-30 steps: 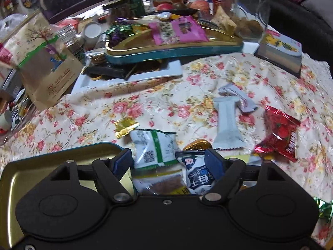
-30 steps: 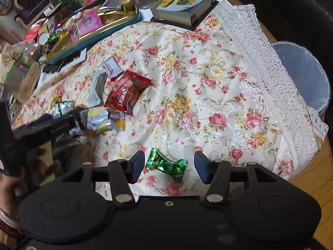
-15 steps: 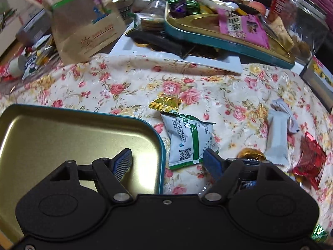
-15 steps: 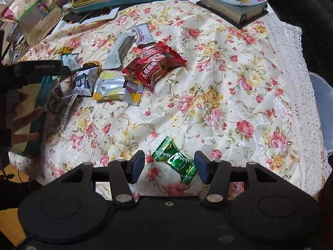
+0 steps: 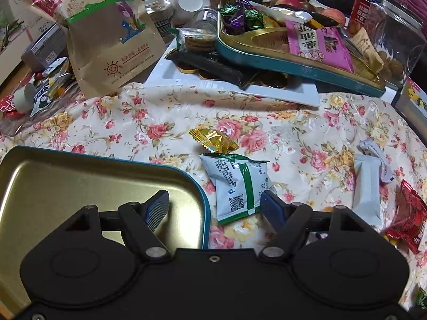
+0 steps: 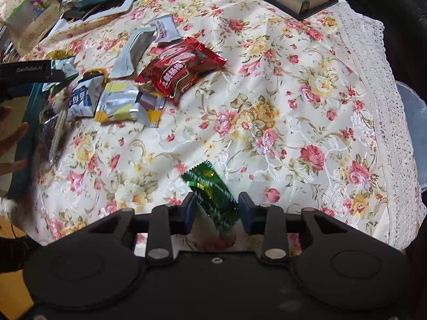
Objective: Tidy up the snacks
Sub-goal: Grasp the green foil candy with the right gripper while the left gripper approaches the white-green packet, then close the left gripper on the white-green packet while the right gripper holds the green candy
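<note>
Item one, far left: gold-lined tin (image 5: pixel 80 186) with a teal rim, lying open on the floral tablecloth (image 5: pixel 165 122) at its near-left edge; I judge it the receiving bin, set within easy reach of the loose snacks. Item two: my left gripper (image 5: pixel 214 204), jaws spread wide and holding nothing, one finger over the tin's floor, the other over the cloth, so the tin's right rim runs between them. Item three: white-and-green packet (image 5: pixel 236 186), flat on the cloth just beside that rim, its lower end between my left fingers but untouched. Item four: gold-foil sweet (image 5: pixel 214 140), just beyond the packet. Item five: white bar wrapper (image 5: pixel 367 186) and red packet (image 5: pixel 408 221), further right, scattered flat, seemingly awaiting sorting. Item six, right view: green foil candy (image 6: pixel 212 196), alone near the cloth's front edge, well apart from the main cluster. Item seven: my right gripper (image 6: pixel 216 213), jaws apart with the candy's near half lying between them, a gap visible on either side; I judge it lined up for a pinch not yet made.
</note>
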A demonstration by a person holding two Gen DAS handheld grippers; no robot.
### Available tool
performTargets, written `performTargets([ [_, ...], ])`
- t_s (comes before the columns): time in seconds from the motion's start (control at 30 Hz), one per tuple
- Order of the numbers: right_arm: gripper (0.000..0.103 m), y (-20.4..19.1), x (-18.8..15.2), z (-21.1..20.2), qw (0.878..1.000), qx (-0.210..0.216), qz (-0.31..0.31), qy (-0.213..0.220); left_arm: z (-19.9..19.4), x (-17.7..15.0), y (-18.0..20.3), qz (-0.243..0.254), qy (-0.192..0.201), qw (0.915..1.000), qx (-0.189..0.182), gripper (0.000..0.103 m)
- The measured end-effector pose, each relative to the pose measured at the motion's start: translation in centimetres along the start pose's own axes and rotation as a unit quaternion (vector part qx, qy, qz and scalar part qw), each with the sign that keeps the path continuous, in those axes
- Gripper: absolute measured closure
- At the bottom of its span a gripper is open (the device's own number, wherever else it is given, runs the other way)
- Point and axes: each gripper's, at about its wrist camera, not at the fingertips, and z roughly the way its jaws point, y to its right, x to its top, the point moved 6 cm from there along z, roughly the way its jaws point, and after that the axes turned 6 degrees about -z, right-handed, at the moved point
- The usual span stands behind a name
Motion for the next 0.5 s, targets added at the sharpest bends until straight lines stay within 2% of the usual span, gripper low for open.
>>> performTargets([
  [0.23, 0.074, -0.4, 1.3, -0.2, 0.997, 0.036, 0.064, 0.006, 0.9, 1.2, -1.2, -0.013, 0.006, 0.9997, 0.019, 0.025],
  [0.5, 0.074, -1.5, 4.2, -2.2, 0.973, 0.125, 0.188, 0.045, 0.5, 1.6, -1.9, -0.026, -0.012, 0.9996, -0.002, 0.026],
])
